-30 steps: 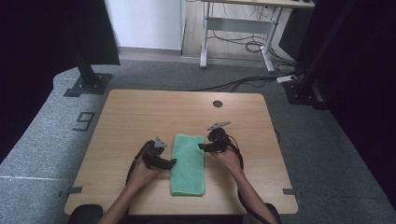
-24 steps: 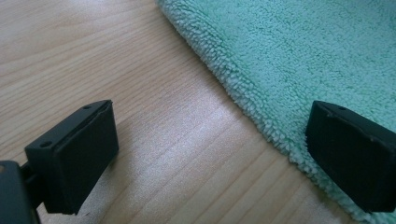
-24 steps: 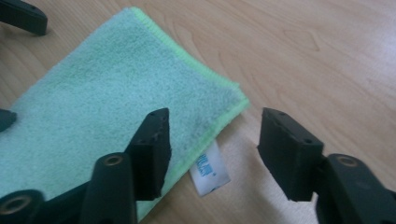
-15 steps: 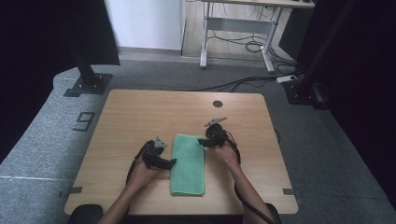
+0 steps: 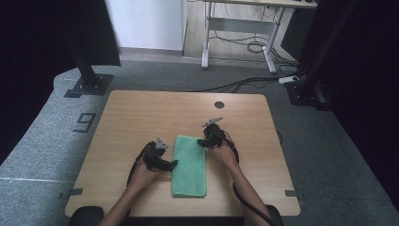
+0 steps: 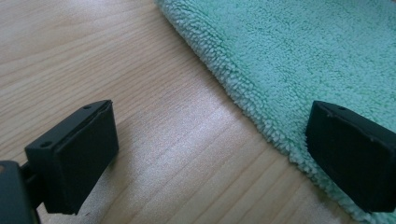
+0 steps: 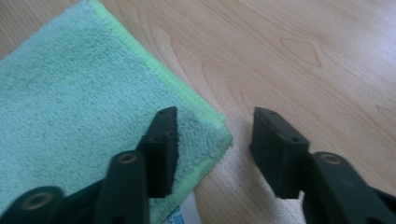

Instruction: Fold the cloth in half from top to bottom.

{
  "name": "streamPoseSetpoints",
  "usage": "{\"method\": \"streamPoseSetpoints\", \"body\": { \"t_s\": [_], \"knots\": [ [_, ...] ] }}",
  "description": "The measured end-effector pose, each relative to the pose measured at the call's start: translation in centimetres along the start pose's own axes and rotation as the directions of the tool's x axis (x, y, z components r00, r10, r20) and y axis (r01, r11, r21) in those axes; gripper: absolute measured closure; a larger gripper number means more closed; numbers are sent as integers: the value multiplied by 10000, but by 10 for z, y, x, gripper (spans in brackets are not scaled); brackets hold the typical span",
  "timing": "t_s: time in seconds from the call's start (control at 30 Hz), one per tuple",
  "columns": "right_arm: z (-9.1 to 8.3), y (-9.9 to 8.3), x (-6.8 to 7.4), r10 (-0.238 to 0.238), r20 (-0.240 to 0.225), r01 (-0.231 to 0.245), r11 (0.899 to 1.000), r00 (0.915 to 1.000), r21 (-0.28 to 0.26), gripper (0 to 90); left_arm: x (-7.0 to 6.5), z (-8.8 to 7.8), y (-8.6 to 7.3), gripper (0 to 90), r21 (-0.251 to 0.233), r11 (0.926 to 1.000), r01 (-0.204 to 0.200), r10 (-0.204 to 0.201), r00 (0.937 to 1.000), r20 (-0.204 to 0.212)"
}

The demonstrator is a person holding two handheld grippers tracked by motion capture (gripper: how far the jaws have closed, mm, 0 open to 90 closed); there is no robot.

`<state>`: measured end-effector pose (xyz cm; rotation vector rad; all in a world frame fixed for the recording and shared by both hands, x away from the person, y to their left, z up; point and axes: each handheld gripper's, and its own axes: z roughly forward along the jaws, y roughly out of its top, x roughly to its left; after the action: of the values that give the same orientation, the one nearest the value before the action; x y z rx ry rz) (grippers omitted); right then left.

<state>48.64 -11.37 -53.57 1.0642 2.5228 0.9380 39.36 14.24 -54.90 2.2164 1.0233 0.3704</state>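
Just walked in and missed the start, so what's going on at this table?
A person is working on a folded green towel on the wooden table with a gripper in each hand. The left gripper sits open at the towel's long left edge, one jaw over the cloth and one over bare wood. The right gripper straddles the far right corner; its jaws have just been closing but do not yet pinch the cloth.

Mint-green towel point(image 5: 189, 159), fluffy pile, with a brighter lime-green stitched hem along the edge. Pale wooden desk point(image 5: 141, 113), light tan with darker wavy grain lines and a small dark round hole near the far edge. Matte black tongs point(image 7: 212, 149) and black cables. Speckled grey carpet point(image 5: 47, 141) bearing a dark number mark.
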Motion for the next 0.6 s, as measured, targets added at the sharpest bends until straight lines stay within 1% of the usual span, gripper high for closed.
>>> {"method": "streamPoseSetpoints", "body": {
  "t_s": [0.03, 0.13, 0.17, 0.23, 0.3, 0.33, 0.37, 0.4, 0.53, 0.6],
  "knots": [
    [0, 0, -2, 137, -70, -137, 9999, 9999, 6, 471, 0, 0, 0, 28, 1, 10000, 1, -1, 10000, -3],
    [0, -1, -3, 70, -119, -71, 10000, 9999, -36, 461, 0, 0, 0, 28, -1, 10000, 4, -4, 10000, 0],
    [0, -2, -2, 50, -103, -50, 10000, 9999, -63, 488, 0, 0, 0, 28, 2, 10000, 3, -3, 10000, 0],
    [-1, -2, 0, -19, -344, 16, 10000, 9994, -69, 602, 0, 0, 0, 28, 2, 10000, 10, -10, 10000, -4],
    [-1, -1, 2, -35, -532, 34, 10000, 9986, -24, 698, 0, 0, 0, 28, 3, 10000, 9, -9, 10000, 13],
    [-1, -1, 3, -15, -566, 14, 10000, 9984, -5, 719, 0, 0, 0, 29, 1, 10000, 12, -12, 10000, 10],
    [-1, -1, 3, 34, -625, -33, 10000, 9980, 9, 758, 0, 0, 0, 29, 0, 10000, 10, -10, 10000, 16],
    [-1, -1, 3, 86, -792, -85, 10000, 9968, 18, 797, 0, 0, 0, 29, -4, 10000, 13, -13, 10000, 21],
    [-1, -1, 2, 348, -1043, -349, 9994, 9939, 10, 835, 0, -1, -1, 37, -60, 10000, -12, 13, 10000, 73],
    [-1, -1, 2, 406, -1068, -406, 9992, 9934, 25, 839, 0, -3, -2, 48, -74, 9999, 92, -91, 9998, 180]
  ]
}}
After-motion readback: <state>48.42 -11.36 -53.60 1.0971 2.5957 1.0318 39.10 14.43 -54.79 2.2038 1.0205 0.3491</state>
